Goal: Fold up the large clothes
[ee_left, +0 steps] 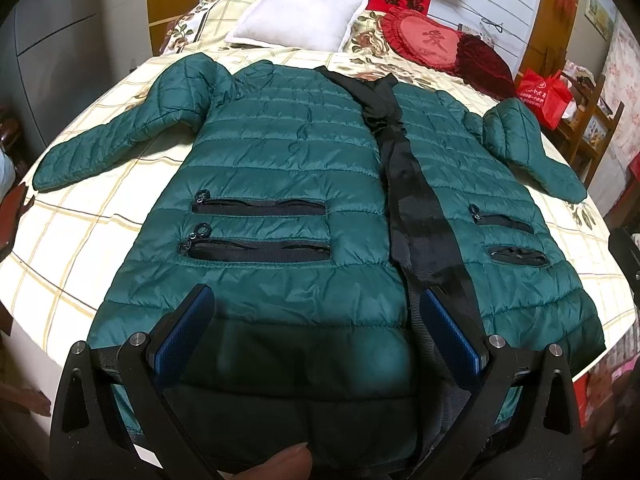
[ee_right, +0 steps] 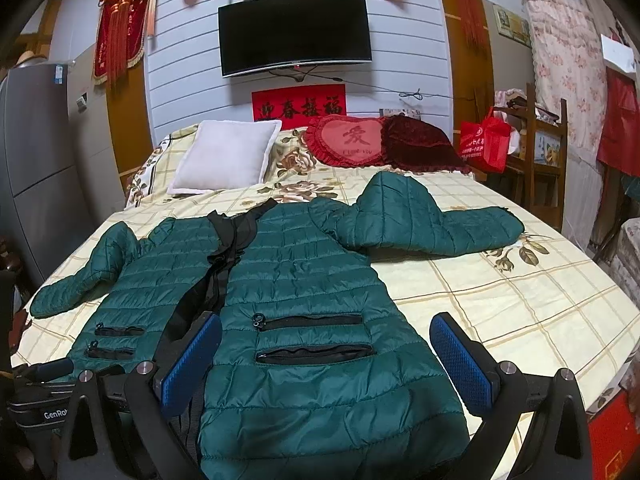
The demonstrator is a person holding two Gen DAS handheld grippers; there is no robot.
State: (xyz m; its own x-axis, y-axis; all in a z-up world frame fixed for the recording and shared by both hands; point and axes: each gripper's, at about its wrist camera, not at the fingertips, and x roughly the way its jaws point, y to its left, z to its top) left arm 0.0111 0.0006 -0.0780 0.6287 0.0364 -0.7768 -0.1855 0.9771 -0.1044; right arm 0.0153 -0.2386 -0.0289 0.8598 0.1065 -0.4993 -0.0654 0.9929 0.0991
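A dark green quilted jacket [ee_left: 280, 168] lies spread flat, front up, across the middle of the frame on a bed with a cream checked, flowered cover [ee_left: 100, 220]. Its black front placket [ee_left: 404, 184] runs down the centre, and two zipped pockets sit on each front panel. One sleeve [ee_left: 108, 140] stretches toward the left edge; the other [ee_left: 532, 148] bends toward the right edge (its upper part puffed up).

The left gripper [ee_left: 316, 344] stands at the bottom of its view over the jacket's hem, jaws spread wide with nothing between them. The right gripper [ee_right: 326, 360] sits at the bottom of its own view, jaws likewise apart and holding nothing, straddling the hem of the front panel that carries two pockets there.

Farther up the frame, a white pillow [ee_right: 226, 156] rests at upper left of the bed, a red heart cushion [ee_right: 352, 140] at upper centre, a red bag [ee_right: 486, 142] at right, and a dark television [ee_right: 294, 32] hangs above.
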